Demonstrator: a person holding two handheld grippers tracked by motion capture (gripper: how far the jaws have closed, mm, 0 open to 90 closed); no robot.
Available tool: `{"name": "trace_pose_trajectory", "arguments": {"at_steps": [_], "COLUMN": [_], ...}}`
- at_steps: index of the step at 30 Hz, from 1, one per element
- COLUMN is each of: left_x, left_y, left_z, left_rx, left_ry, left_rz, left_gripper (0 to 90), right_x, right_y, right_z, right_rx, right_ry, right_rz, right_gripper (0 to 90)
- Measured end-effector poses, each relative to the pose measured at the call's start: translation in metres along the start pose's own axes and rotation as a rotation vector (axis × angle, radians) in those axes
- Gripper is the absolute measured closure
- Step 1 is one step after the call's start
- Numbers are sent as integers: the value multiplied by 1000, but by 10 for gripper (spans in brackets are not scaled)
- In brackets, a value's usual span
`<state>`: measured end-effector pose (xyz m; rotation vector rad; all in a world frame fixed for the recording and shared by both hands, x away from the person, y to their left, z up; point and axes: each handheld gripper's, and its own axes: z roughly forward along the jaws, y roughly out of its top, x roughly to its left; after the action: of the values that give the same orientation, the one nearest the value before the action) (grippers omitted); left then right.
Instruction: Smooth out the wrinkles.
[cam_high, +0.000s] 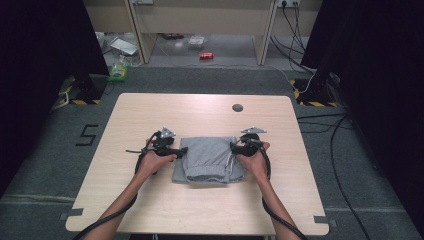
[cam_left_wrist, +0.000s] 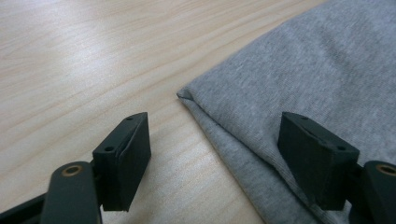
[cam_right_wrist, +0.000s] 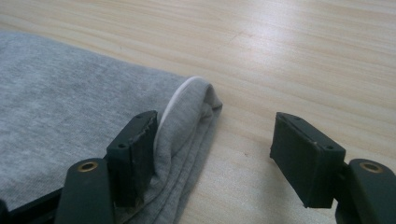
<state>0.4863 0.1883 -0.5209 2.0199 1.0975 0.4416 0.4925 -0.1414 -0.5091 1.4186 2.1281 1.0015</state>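
Note:
A folded grey garment (cam_high: 208, 159) lies in the middle of the light wooden table (cam_high: 200, 112). My left gripper (cam_high: 181, 149) is at its left edge and stands open. In the left gripper view, one jaw rests over the bare wood and the other over the grey cloth (cam_left_wrist: 299, 84), with the cloth's corner between them. My right gripper (cam_high: 234, 147) is at the garment's right edge, also open. In the right gripper view, its jaws straddle the folded grey edge (cam_right_wrist: 187, 121), where a white trim (cam_right_wrist: 175, 100) shows.
A dark round grommet (cam_high: 237, 107) sits near the table's far edge. Cables trail from both grippers toward the front edge. Beyond the table are a green bottle (cam_high: 119, 70), a red can (cam_high: 206, 55) and black stands on the floor.

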Motion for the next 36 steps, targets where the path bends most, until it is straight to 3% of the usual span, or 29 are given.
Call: {"name": "trace_pose_trajectory", "arguments": {"at_steps": [8, 13, 16, 28, 36], "left_x": [0, 2, -1, -8, -11], "left_y": [2, 3, 3, 3, -5], "left_z": [-1, -4, -7, -30, -44], "left_rx": [19, 24, 21, -6, -16], "left_ry": [-12, -43, -43, -118, -135], "left_rz": [-16, -45, -35, -60, -56], "left_gripper": [259, 265, 266, 255, 248], "right_x": [-2, -3, -2, -4, -3], "right_y": [0, 3, 4, 9, 7], "right_z": [-2, -6, -8, -27, -35], "right_rx": [3, -6, -17, -65, -72], "right_ry": [26, 39, 46, 76, 88], "right_rz": [33, 43, 41, 73, 66], "right_gripper": [335, 341, 341, 341, 338]}}
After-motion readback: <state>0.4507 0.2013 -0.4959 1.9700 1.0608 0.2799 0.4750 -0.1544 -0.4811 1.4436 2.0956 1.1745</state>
